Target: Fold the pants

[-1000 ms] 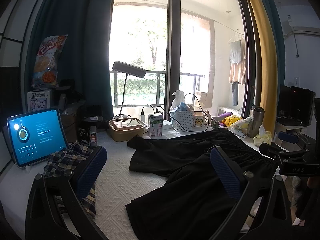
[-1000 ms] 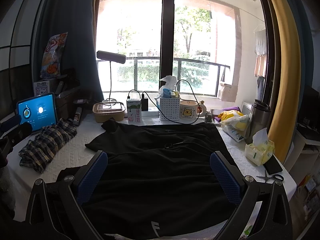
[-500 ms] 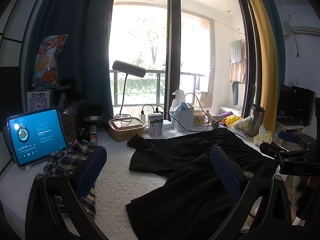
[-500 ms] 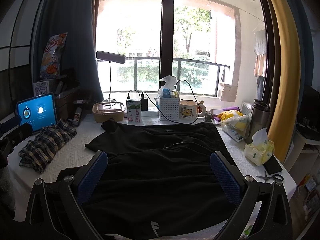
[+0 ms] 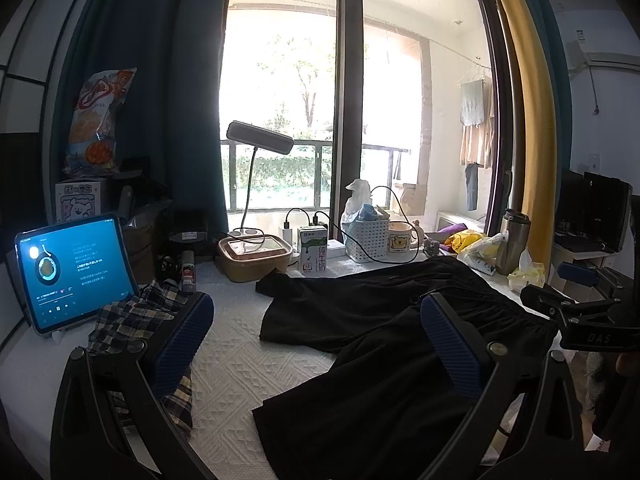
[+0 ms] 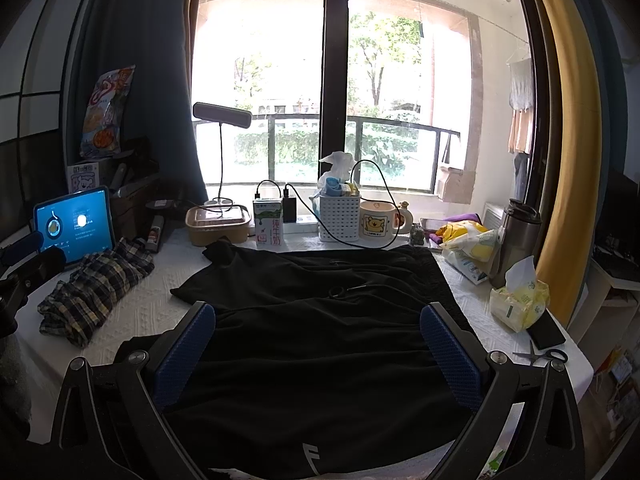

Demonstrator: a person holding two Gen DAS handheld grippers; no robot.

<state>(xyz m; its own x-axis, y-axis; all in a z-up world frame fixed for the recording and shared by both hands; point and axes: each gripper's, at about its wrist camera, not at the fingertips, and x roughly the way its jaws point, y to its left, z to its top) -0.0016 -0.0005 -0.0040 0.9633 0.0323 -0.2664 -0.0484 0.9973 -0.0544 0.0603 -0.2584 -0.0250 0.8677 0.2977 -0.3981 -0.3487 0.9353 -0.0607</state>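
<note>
Black pants (image 6: 320, 320) lie spread out on the white textured table cover (image 6: 152, 304), with the legs pointing left in the left wrist view (image 5: 352, 344). My right gripper (image 6: 318, 354) is open and empty, hovering above the pants with its blue pads wide apart. My left gripper (image 5: 316, 342) is open and empty, above the cover and the pants' left side. The right gripper's body also shows at the right edge of the left wrist view (image 5: 580, 320).
A plaid cloth (image 6: 96, 288) lies at the left beside a lit tablet (image 6: 74, 224). A food box (image 6: 218, 226), milk carton (image 6: 269, 229), white basket (image 6: 340, 216), mug (image 6: 376, 222), thermos (image 6: 516, 240), tissue pack (image 6: 520, 300), phone and scissors (image 6: 548, 356) line the back and right.
</note>
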